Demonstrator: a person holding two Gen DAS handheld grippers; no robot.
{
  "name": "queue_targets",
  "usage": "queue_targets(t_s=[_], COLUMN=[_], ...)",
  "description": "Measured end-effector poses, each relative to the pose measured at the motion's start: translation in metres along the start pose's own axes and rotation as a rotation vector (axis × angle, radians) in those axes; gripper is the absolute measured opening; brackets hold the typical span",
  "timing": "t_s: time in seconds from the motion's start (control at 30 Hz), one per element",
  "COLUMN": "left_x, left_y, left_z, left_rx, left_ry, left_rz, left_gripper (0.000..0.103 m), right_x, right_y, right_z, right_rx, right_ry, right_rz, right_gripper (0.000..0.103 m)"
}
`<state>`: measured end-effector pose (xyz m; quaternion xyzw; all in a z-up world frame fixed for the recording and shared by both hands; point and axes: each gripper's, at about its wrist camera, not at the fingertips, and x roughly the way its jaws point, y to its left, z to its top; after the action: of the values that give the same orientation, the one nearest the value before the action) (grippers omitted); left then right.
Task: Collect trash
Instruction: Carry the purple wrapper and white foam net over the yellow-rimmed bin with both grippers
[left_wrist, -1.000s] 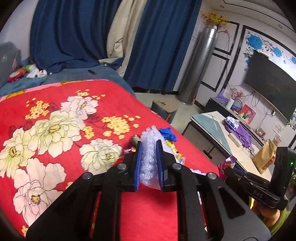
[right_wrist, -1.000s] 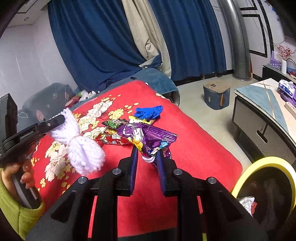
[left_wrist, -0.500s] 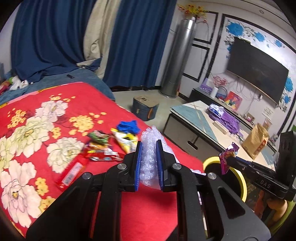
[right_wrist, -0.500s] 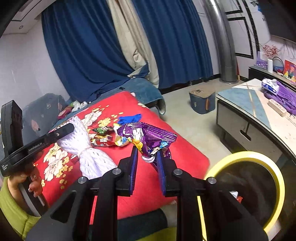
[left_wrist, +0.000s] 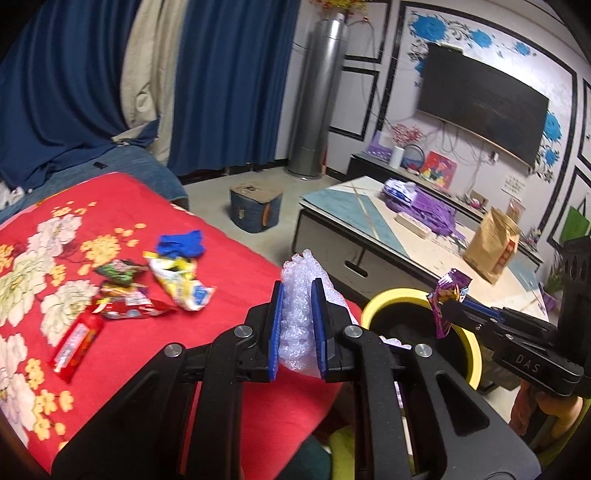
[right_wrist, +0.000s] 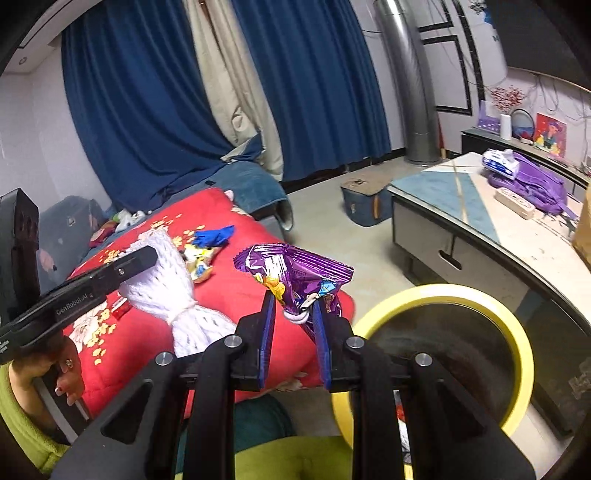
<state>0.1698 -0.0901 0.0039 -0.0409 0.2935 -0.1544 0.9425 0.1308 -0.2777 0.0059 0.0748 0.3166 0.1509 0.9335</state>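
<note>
Left tongs (left_wrist: 297, 325): clenched on a wad of white bubble wrap (left_wrist: 301, 295), which fills the gap between the blue pads and sticks out above and below them. From the right wrist view the same wad (right_wrist: 173, 295) hangs pinched at its waist, flaring out on either side of the grip.

Right tongs (right_wrist: 293, 332): clamped on a purple snack wrapper (right_wrist: 295, 280). The pads grip its crumpled lower end; the printed upper part fans out above the fingertips.

Wrapper against the bin: in the left wrist view the purple wrapper (left_wrist: 448, 299) hangs from the right tongs over the far rim of the yellow-rimmed trash bin (left_wrist: 399, 295). In the right wrist view the bin (right_wrist: 517, 332) lies to the right of the fingertips and lower down.

Bubble wrap against the bin: held just left of the bin's rim, above the corner of the red floral bed cover (left_wrist: 221, 266).

Trash on the bed: a blue glove (left_wrist: 181, 243), a yellow and white wrapper (left_wrist: 181, 280), a green packet (left_wrist: 118, 269), a red packet (left_wrist: 127, 306) and a red tube (left_wrist: 75, 341) lie in a loose cluster, well apart from both tongs.

Bin contents: some scraps show at the bottom, too dim to name.

Room: a low surface (left_wrist: 369, 218) beside the bin carries a purple bag (left_wrist: 421, 206) and a brown paper bag (left_wrist: 491, 243).
</note>
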Motion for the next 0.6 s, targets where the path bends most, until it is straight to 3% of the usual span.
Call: queue_targets(t_s=[0.6], left_x=[0.045], left_y=[-0.074], left_z=[-0.010], left_rx=[0.115], left_ry=[0.048], left_rz=[-0.087], left_gripper=[0.010], right_x=[-0.021], right_y=[-0.078], right_z=[-0.025], right_rx=[0.184], right_ry=[0.015], right_rz=[-0.149], right_gripper=[0.020])
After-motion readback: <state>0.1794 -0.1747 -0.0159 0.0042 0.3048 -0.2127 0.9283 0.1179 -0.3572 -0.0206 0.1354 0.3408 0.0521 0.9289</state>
